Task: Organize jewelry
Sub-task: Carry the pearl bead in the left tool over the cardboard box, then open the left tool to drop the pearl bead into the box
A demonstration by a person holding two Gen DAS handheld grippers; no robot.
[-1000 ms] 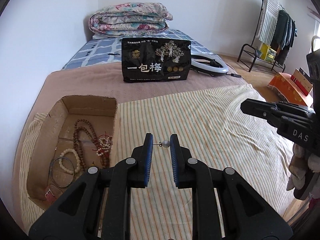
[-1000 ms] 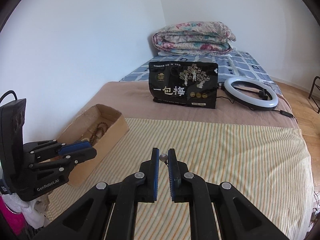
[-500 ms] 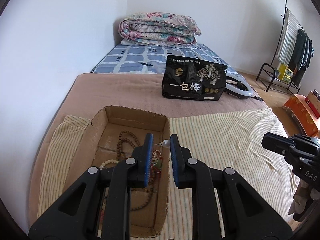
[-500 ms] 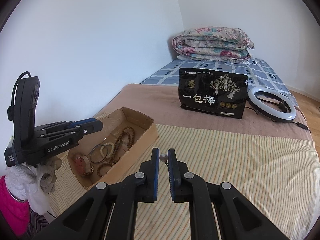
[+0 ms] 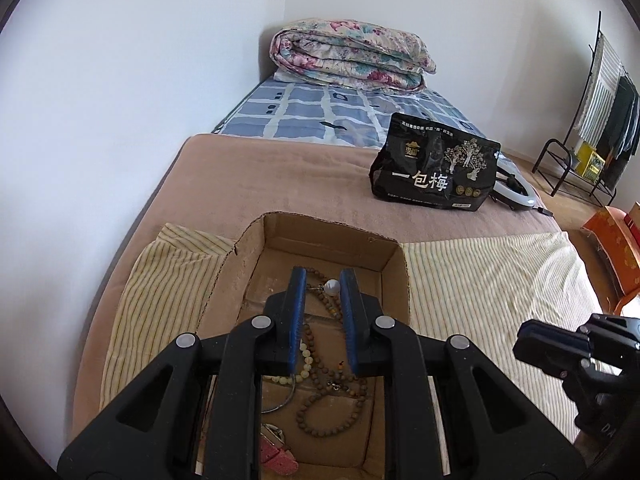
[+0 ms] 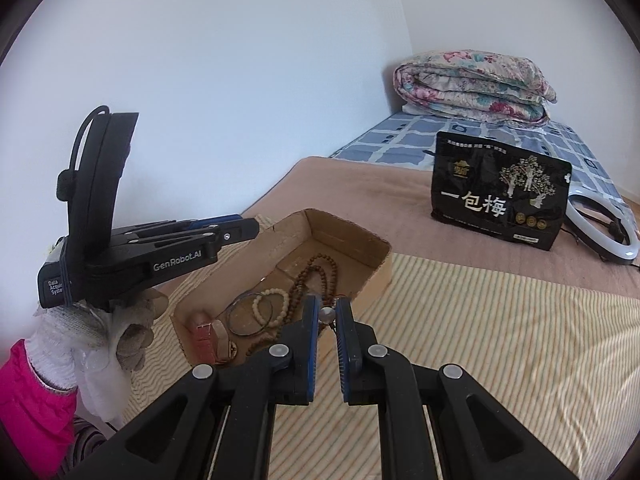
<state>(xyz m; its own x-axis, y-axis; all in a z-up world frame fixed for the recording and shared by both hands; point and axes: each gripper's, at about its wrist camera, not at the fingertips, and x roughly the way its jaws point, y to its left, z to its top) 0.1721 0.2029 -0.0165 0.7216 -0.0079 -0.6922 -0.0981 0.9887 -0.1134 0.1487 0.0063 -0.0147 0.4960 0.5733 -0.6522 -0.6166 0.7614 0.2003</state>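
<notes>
My left gripper (image 5: 322,285) is shut on a pearl earring (image 5: 331,287), its pin across the gap, and hovers over the cardboard box (image 5: 394,276). The box holds a brown bead necklace (image 5: 332,412), a pale bead bracelet (image 5: 294,376), a thin bangle and a pink item. My right gripper (image 6: 327,312) is shut on a silver bead earring (image 6: 327,313), above the striped cloth at the box's (image 6: 376,276) right side. The left gripper (image 6: 224,232) shows there at the box's left side.
A black snack bag (image 5: 436,172) and a white ring light (image 6: 600,236) stand farther back on the brown blanket. A folded floral quilt (image 5: 352,56) lies by the wall. A clothes rack (image 5: 592,120) and an orange box (image 5: 616,248) are at the right.
The left gripper has moved left with the pearl earring, from over the striped cloth to over the box. The right gripper has moved left toward the box, still holding its earring.
</notes>
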